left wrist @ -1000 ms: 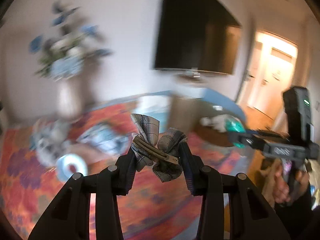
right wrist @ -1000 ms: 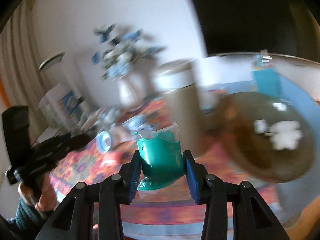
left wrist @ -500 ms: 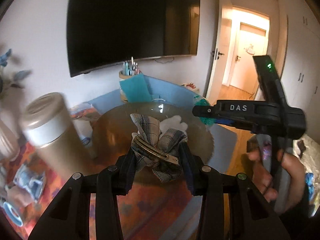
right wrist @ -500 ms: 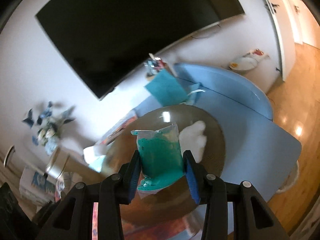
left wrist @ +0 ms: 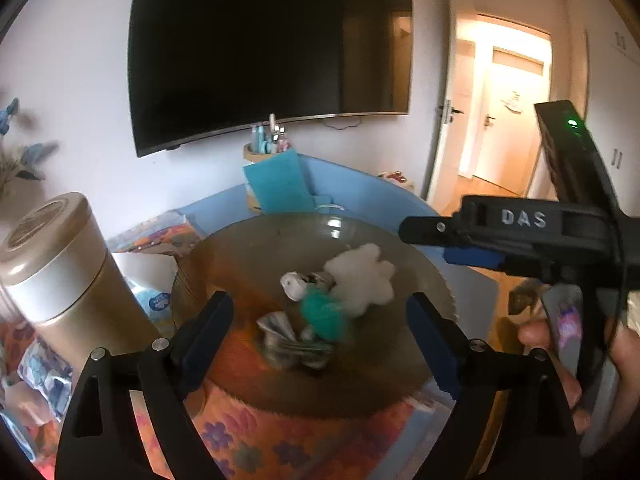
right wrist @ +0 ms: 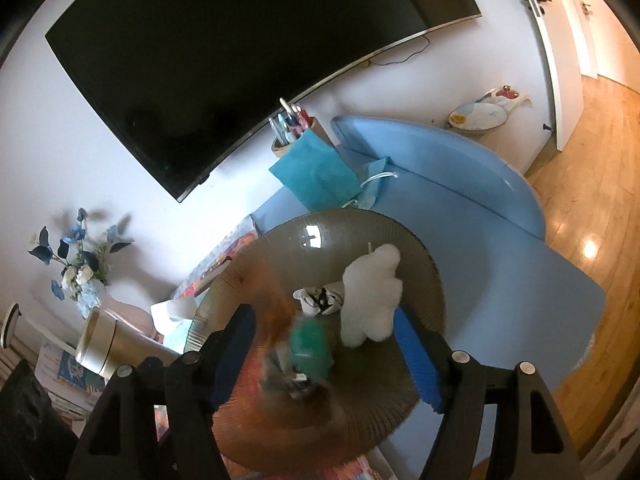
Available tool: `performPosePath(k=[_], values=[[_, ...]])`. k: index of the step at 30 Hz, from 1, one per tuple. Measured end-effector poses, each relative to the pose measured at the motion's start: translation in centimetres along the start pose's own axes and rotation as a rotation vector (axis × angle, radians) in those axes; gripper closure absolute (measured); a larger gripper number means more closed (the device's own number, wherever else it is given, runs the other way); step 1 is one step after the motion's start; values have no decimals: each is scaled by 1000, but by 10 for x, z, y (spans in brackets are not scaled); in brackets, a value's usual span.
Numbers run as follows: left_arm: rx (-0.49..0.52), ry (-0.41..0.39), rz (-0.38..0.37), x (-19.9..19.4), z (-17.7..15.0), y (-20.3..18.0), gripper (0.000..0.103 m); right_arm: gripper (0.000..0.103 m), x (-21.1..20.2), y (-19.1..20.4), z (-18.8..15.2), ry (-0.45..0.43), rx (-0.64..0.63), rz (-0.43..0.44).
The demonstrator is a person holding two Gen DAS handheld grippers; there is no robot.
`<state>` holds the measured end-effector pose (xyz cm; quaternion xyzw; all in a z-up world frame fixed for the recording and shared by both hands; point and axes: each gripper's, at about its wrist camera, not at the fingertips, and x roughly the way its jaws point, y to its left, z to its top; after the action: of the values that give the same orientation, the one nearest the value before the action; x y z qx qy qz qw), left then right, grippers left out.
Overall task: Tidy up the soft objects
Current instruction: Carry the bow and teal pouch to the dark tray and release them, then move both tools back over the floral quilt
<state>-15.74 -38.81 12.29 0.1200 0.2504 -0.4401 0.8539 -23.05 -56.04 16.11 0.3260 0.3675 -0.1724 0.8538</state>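
We see both soft things lying in the wide ribbed brown glass bowl [left wrist: 224, 264]. Furthest left is the grey checked fabric bow with a metal clip [left wrist: 294, 340], blurred, as if just landing. It should be light and floppy; the stiff clip is the surest place to pinch. Just right of it, touching, is the small clear bag of teal filling [left wrist: 326, 314], light and squashy with a slippery film, best taken across its middle. Behind them sit a crumpled white wrapper [left wrist: 304, 282] and a fluffy white cotton-like tuft [left wrist: 362, 278].

The left gripper [left wrist: 318, 314] has its jaws opening wide with nothing pressed between the pads. The right gripper [right wrist: 322, 344] has its jaws opening too, gripping nothing.

1 second ago each gripper clamped its item away from the bowl, over the flowered cloth; half a second ago both hovered above the bowl, still clamped. Now both have let go, and the 2 items have dropped in.
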Motion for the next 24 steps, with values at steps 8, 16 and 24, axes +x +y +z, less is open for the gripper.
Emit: performPosePath(k=[8, 16, 24], values=[[-19, -69, 13, -72, -16, 20, 16, 33, -36, 41, -28, -18, -122, 31], [-149, -131, 159, -147, -46, 99, 16, 33, -41, 132, -89, 34, -374, 128], [-336, -134, 388, -208, -90, 214, 16, 33, -9, 246, -162, 151, -648, 230]])
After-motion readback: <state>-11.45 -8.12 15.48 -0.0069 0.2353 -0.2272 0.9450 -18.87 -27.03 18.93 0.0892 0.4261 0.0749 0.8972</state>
